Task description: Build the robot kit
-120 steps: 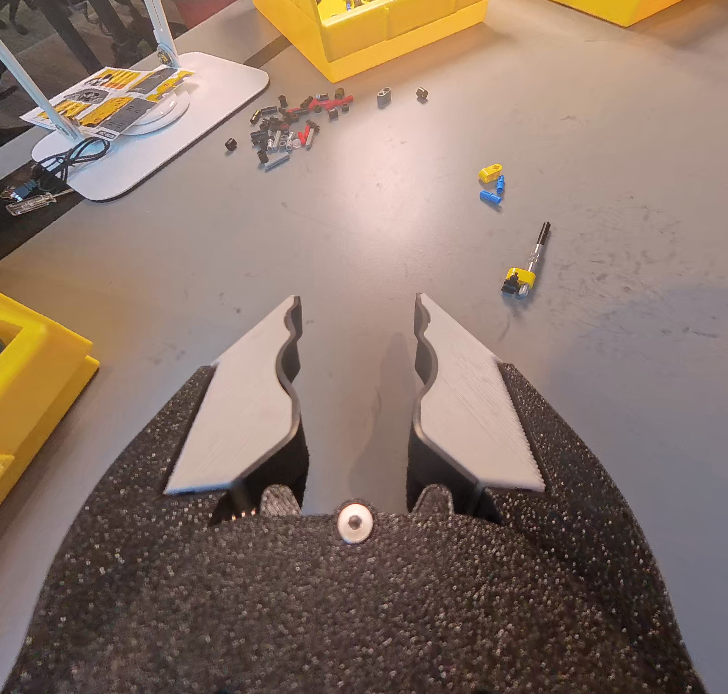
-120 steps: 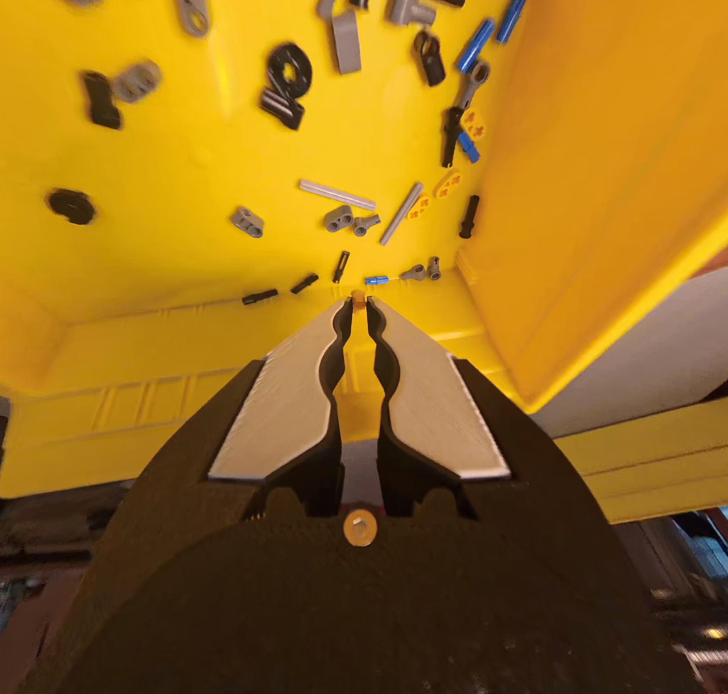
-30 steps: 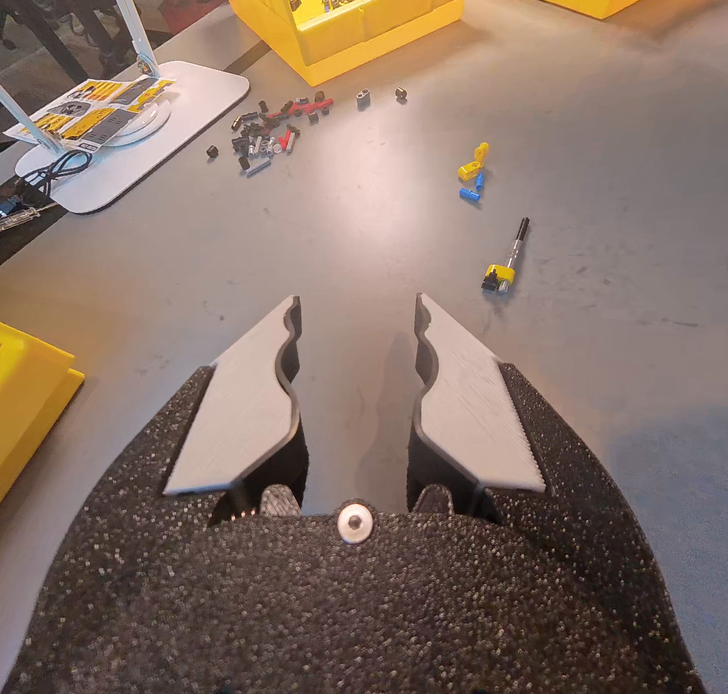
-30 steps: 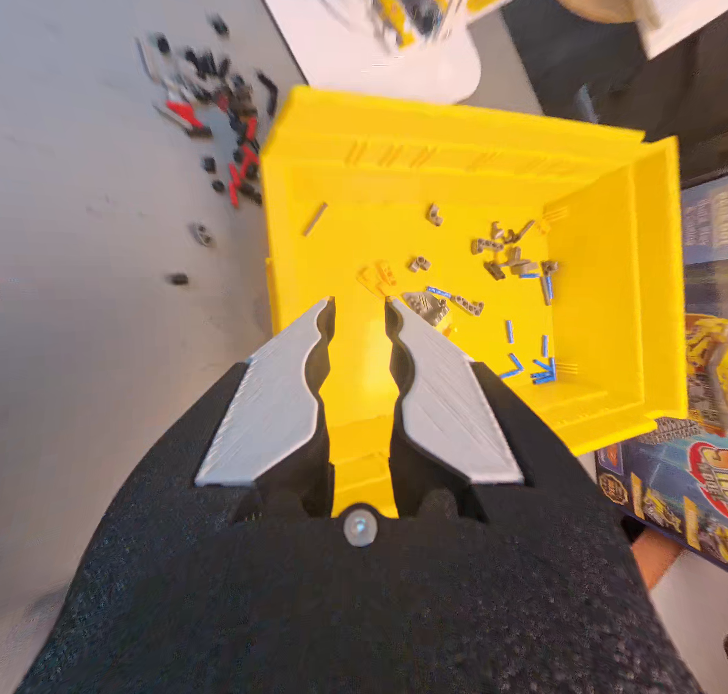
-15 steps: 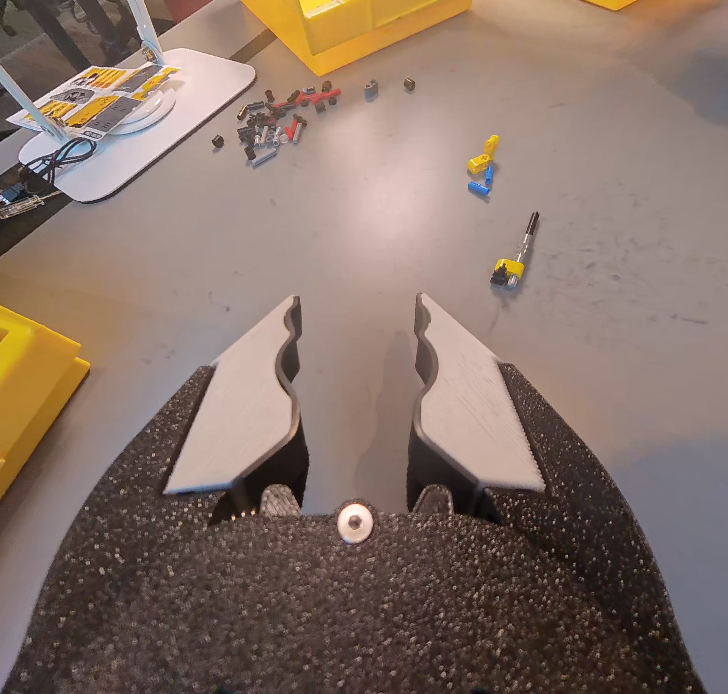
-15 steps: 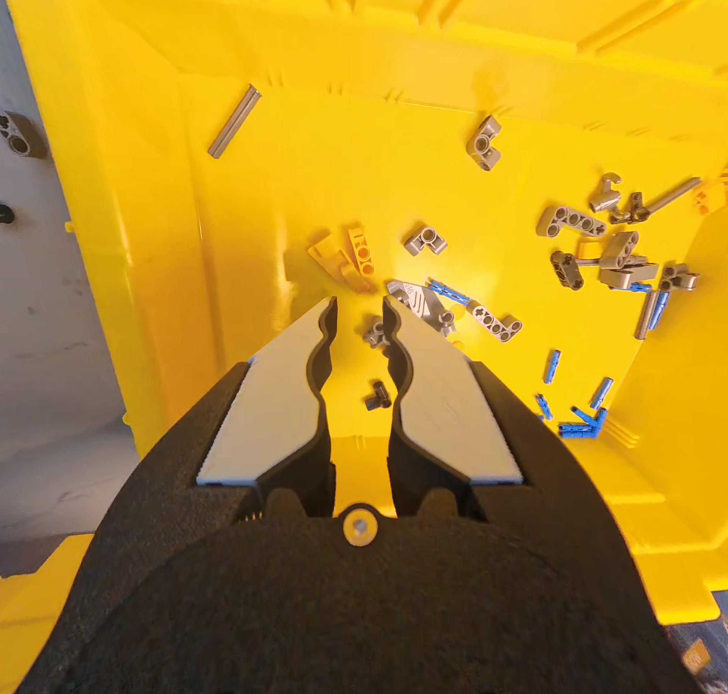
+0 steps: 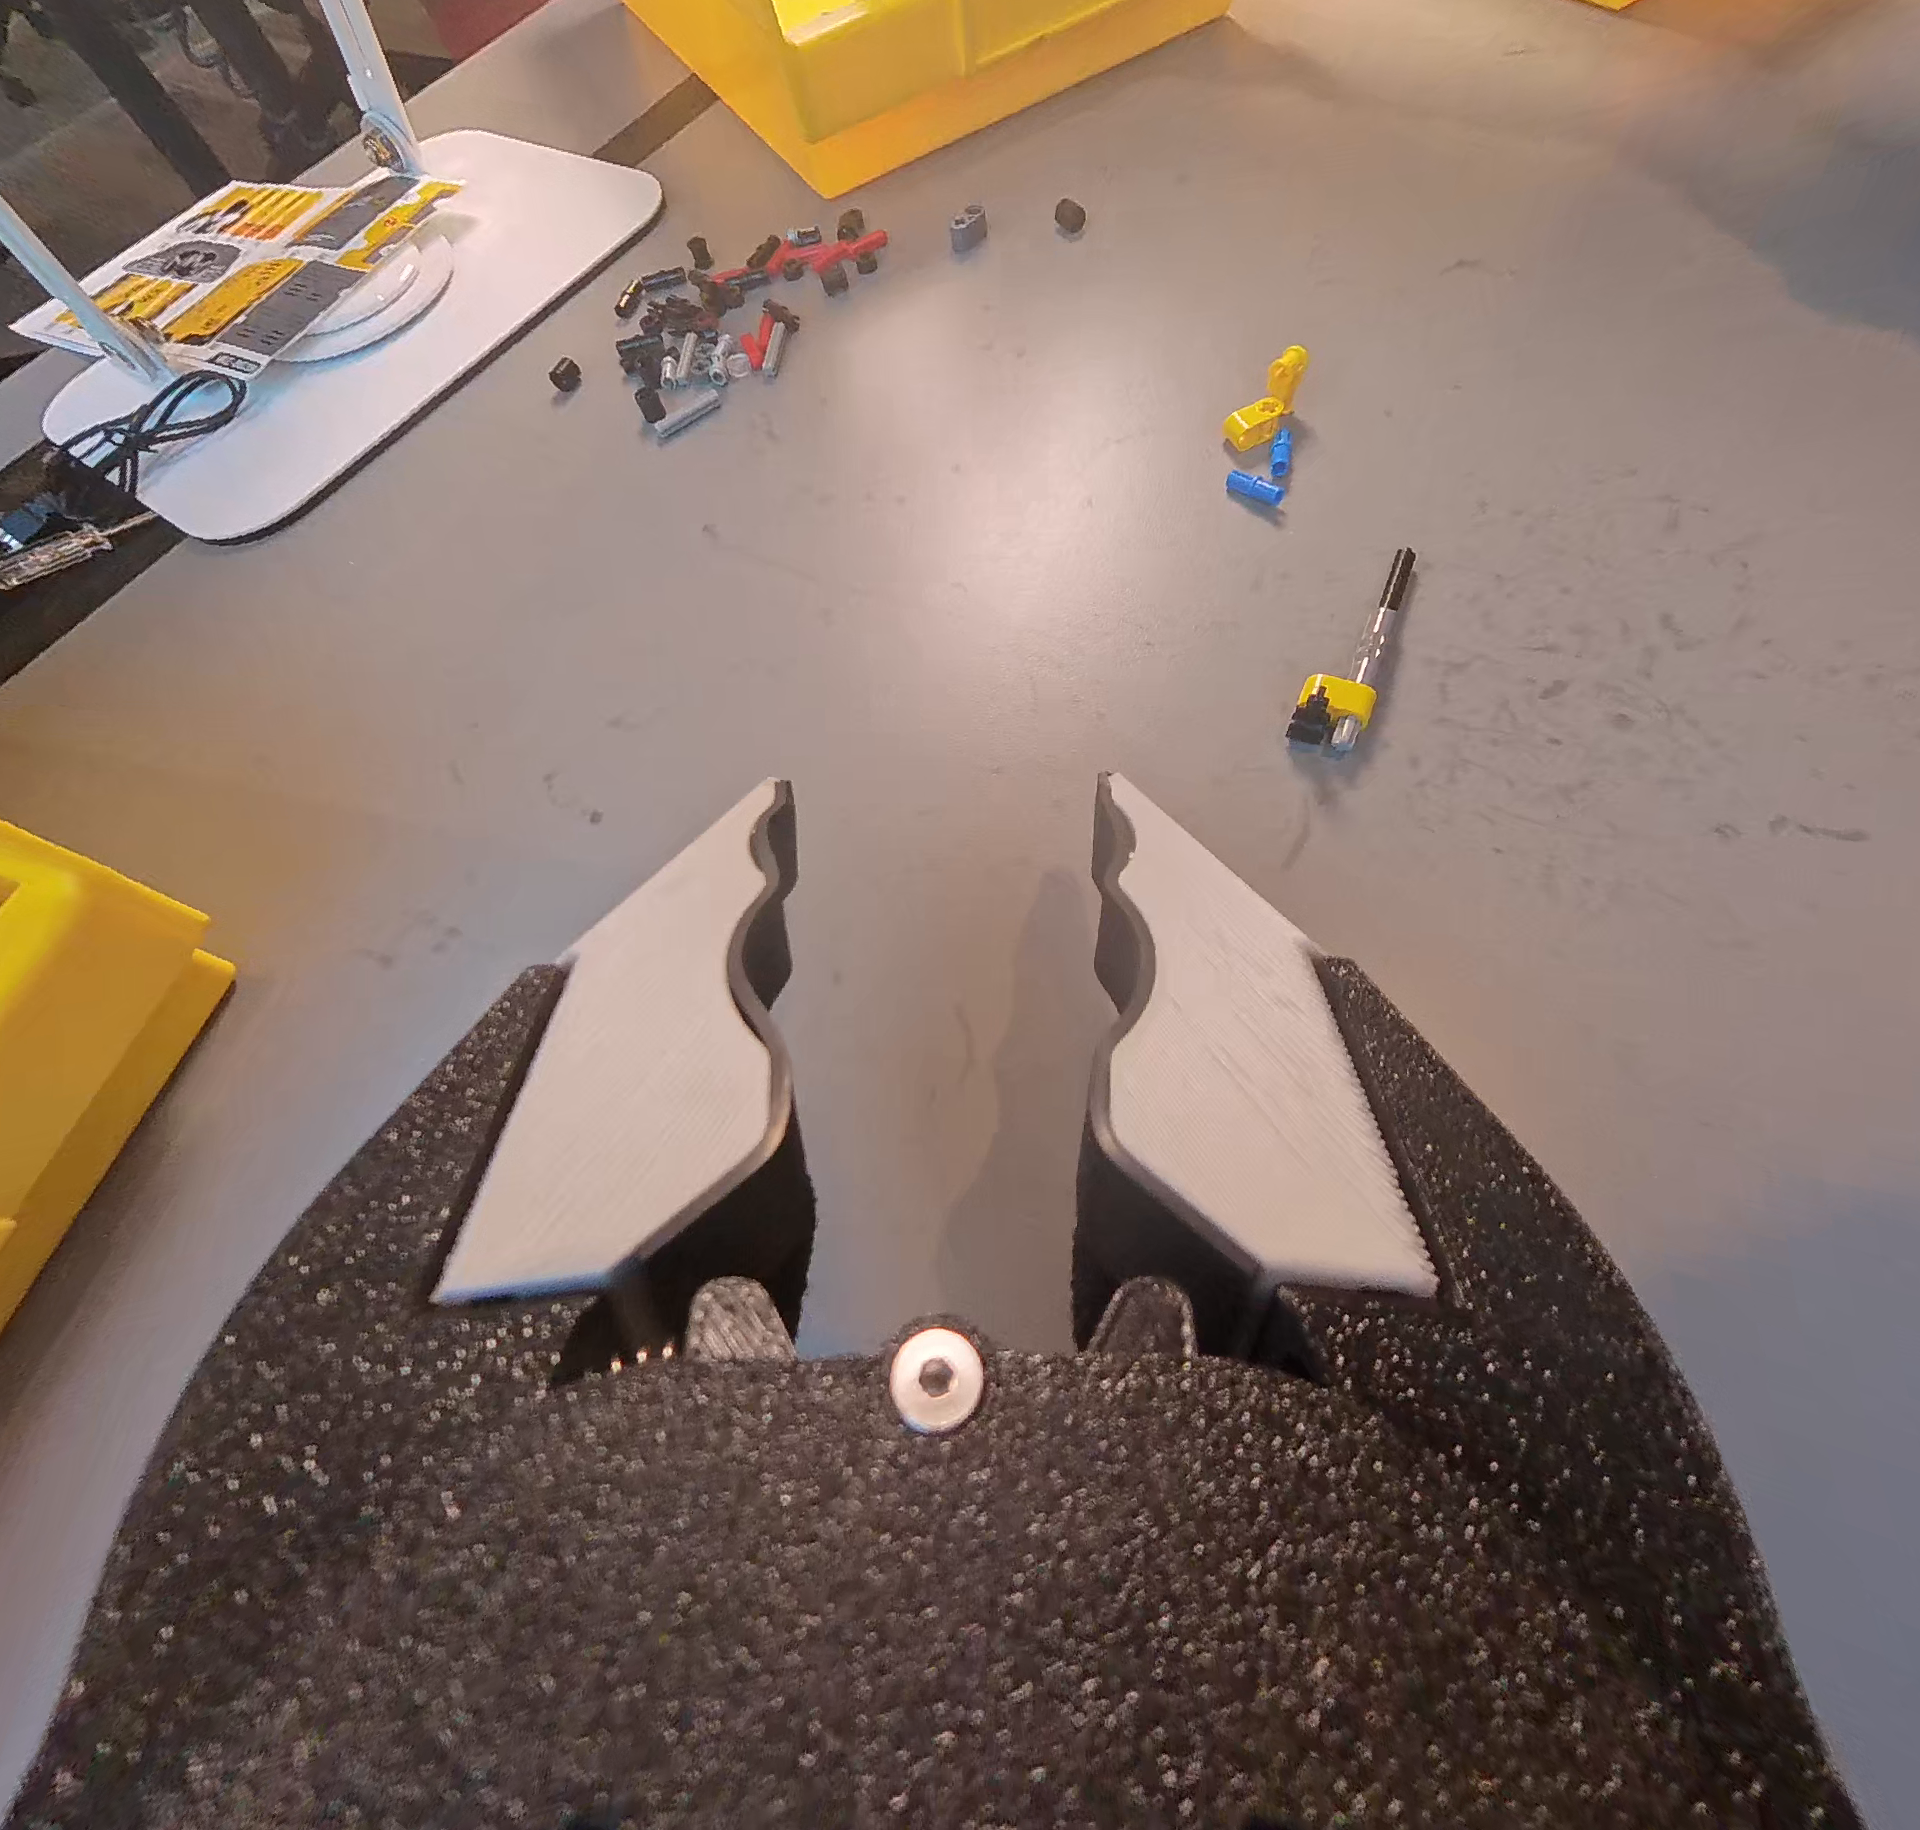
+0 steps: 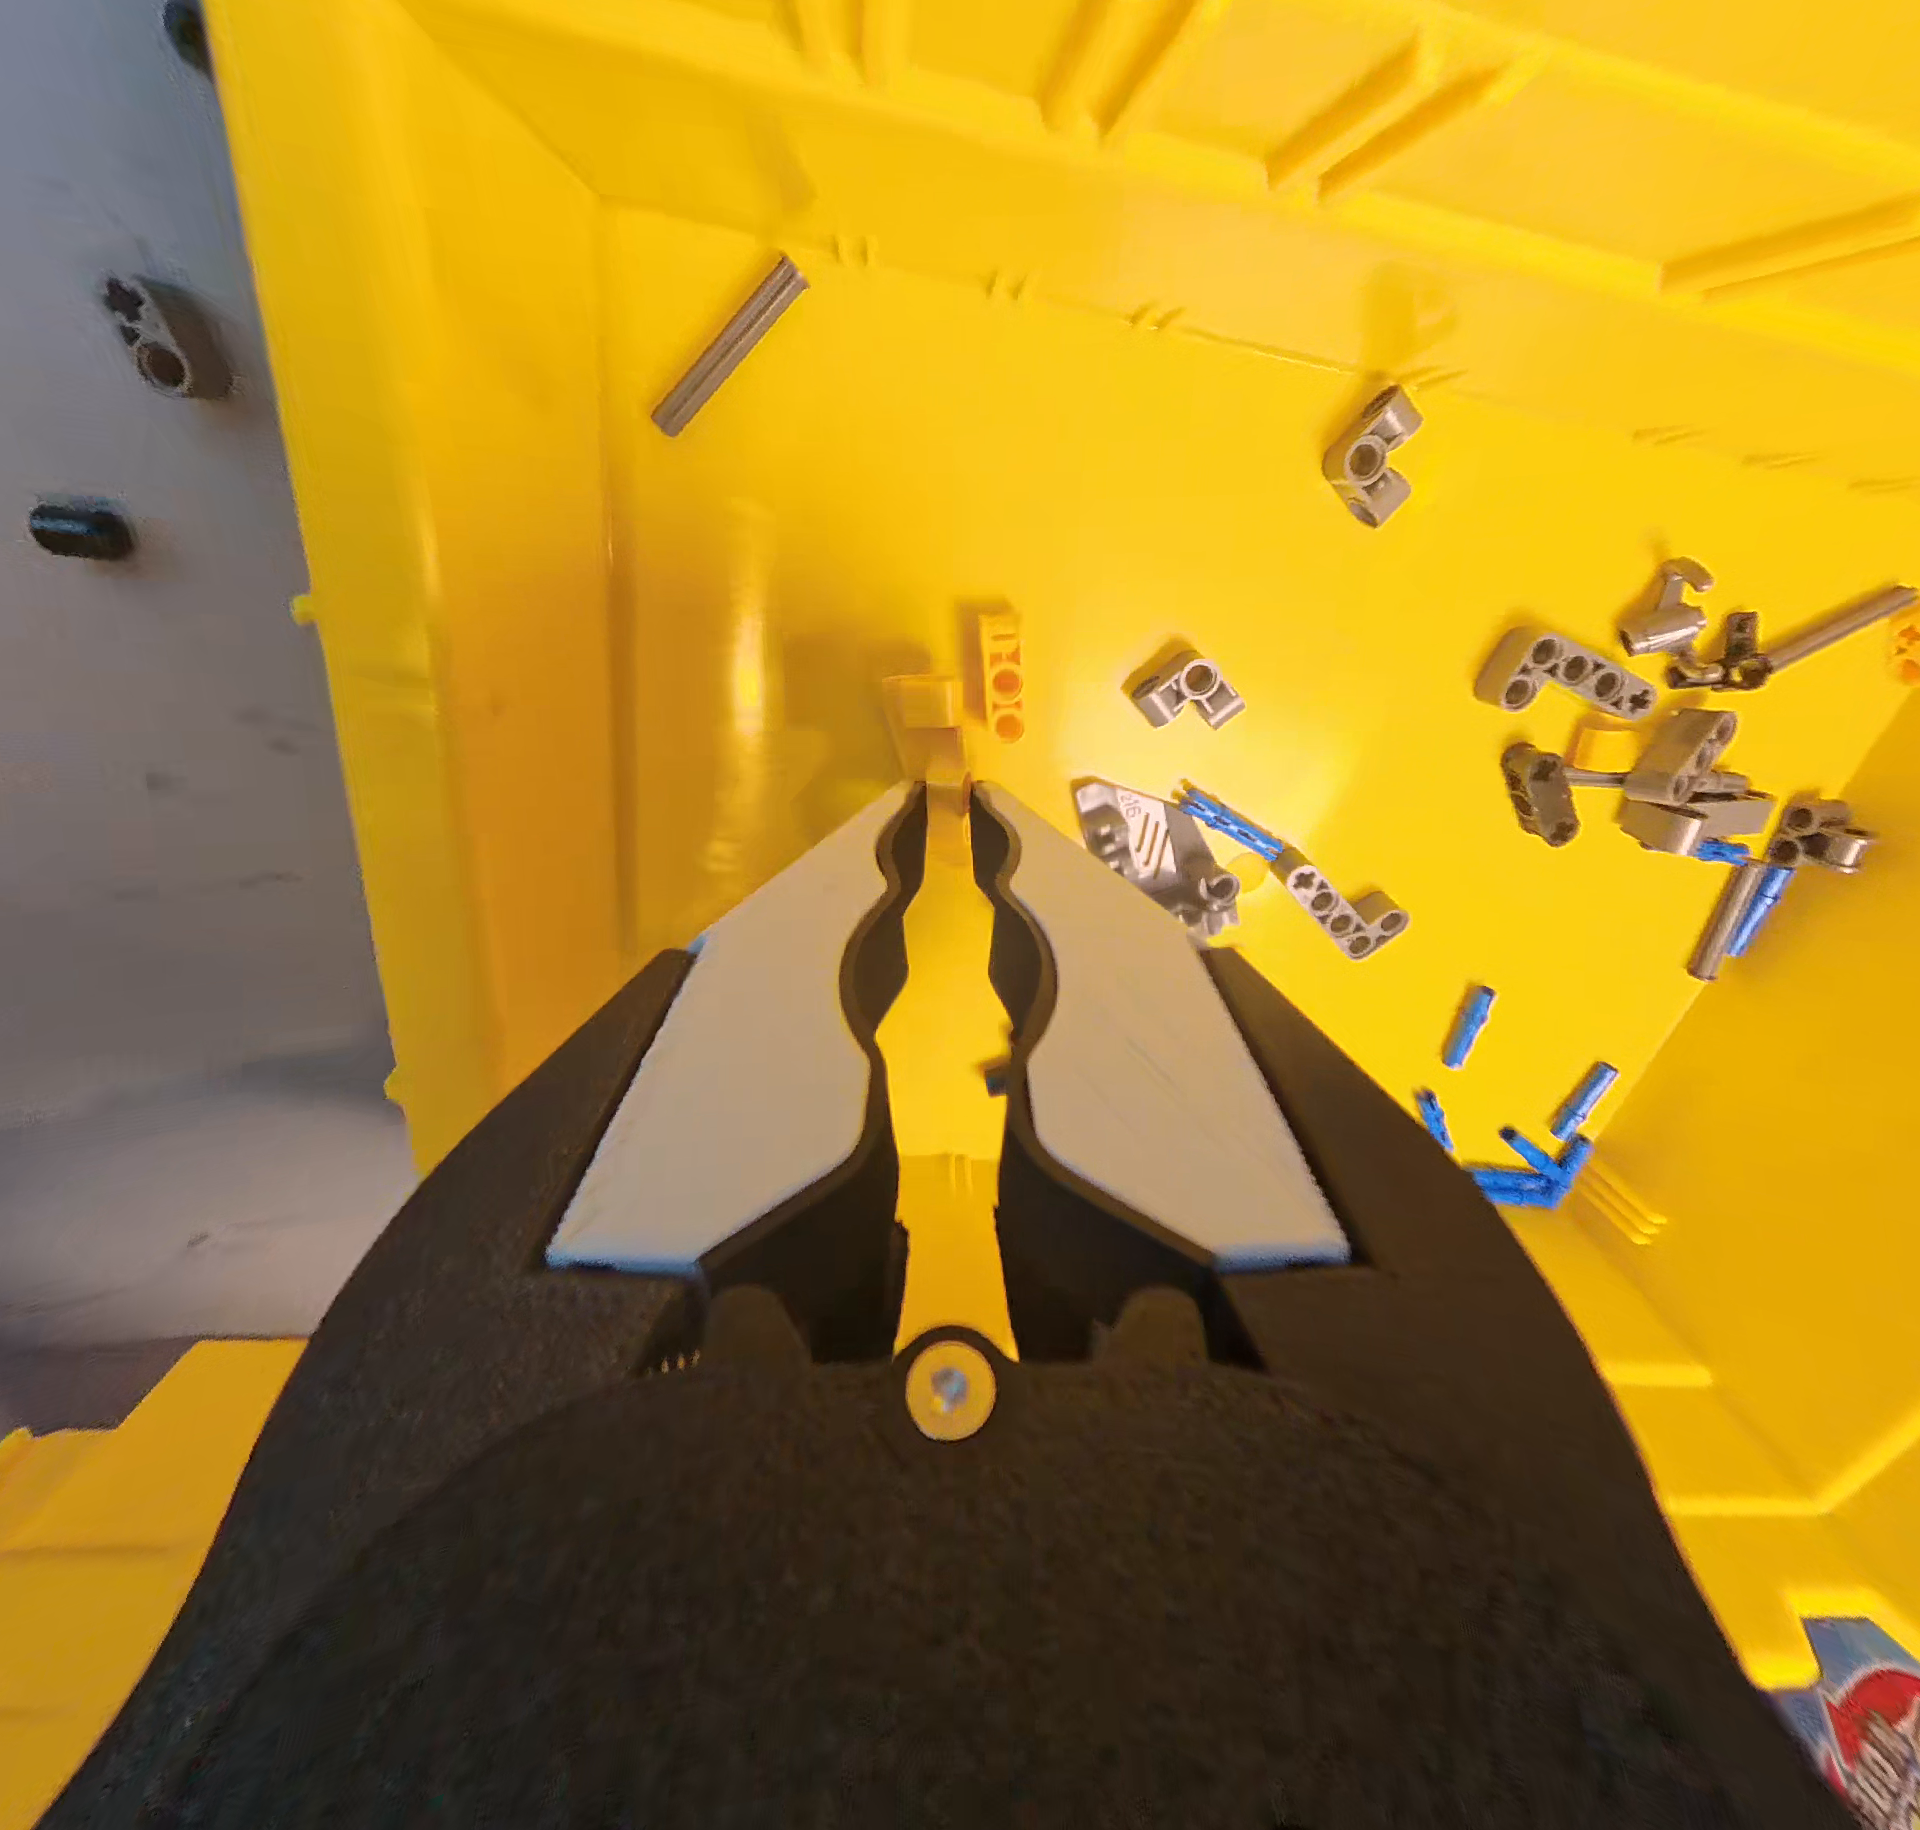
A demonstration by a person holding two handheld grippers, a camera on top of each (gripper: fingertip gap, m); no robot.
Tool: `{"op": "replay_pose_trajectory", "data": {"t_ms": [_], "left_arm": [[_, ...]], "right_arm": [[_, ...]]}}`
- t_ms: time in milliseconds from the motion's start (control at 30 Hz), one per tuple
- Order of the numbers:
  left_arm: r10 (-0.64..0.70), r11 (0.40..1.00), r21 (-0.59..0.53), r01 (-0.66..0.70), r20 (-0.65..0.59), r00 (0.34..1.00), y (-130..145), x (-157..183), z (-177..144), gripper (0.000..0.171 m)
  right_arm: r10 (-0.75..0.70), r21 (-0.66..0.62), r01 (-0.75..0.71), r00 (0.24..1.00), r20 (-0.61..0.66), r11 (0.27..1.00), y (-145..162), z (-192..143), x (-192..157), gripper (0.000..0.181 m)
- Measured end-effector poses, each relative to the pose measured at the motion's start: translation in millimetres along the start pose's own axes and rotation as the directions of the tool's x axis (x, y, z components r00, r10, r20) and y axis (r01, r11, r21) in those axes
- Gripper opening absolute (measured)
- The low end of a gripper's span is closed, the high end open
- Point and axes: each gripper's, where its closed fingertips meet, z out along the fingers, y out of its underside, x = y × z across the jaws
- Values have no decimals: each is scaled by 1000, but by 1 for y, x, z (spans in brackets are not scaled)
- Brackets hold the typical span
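The left gripper (image 7: 943, 793) fills the lower part of its view. Its jaws stand wide apart with nothing between them, only bare grey table (image 7: 935, 585) beneath. Nearest to it, up and to the right of the right fingertip, lies a short metal rod with a yellow and black block on its near end (image 7: 1340, 700). It is close to the gripper but not touching it. Beyond that sit a small yellow part and two blue pins (image 7: 1262, 430). At upper centre is a loose heap of black, red and grey parts (image 7: 717, 326). A white base plate (image 7: 416, 326) carrying a printed leaflet (image 7: 239, 263) is at upper left. A yellow bin (image 7: 935, 45) stands along the top edge, and the corner of another bin (image 7: 94, 1032) shows at the left edge.

The right gripper (image 8: 948, 793) reaches down into a yellow bin (image 8: 499, 637). Its jaws are drawn almost together, and the tips appear to pinch the near end of a small yellow piece (image 8: 925, 710), which sits on the bin floor at centre frame. A yellow beam with holes (image 8: 1000, 679) lies just beside that piece. To the right are a grey and white panel (image 8: 1143, 835), a grey angle piece (image 8: 1184, 689) and scattered blue pins (image 8: 1527, 1157). A tangle of grey connectors (image 8: 1683, 783) lies at the right edge. A grey rod (image 8: 727, 357) rests farther back near the bin's far wall.
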Motion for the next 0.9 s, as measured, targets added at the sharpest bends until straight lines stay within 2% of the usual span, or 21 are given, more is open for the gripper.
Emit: {"op": "replay_pose_trajectory", "data": {"t_ms": [100,233,333,400,467,567,667,767,900], "left_arm": [[1,1000,2,-1,-3,1000,0,1,0,57],[1,1000,-2,-1,-8,1000,0,2,0,57],[6,1000,-4,-6,-9,1000,0,3,1,57],[9,1000,-4,-9,-9,1000,0,3,1,57],[13,1000,-5,-13,-9,1000,0,4,1,57],[19,1000,-7,-19,-6,1000,0,5,1,57],[22,1000,-9,-22,-4,1000,0,5,2,57],[26,1000,-16,-26,0,1000,1,5,2,57],[26,999,-23,-26,6,1000,2,4,3,57]], "right_arm": [[-17,43,19,999,-48,999,-8,-27,-6,8],[-69,176,100,982,-175,979,-32,-85,-27,8],[-76,360,158,970,-233,919,-65,-127,-65,8],[-76,460,179,970,-232,870,-81,-137,-99,8],[-76,511,170,977,-200,843,-88,-128,-135,7],[-55,519,115,990,-129,847,-84,-89,-176,8],[2,492,45,995,-96,870,-70,-50,-192,7],[37,494,-12,999,-39,869,-62,-29,-204,8],[-121,461,143,990,-79,876,-54,-20,-223,8]]}}
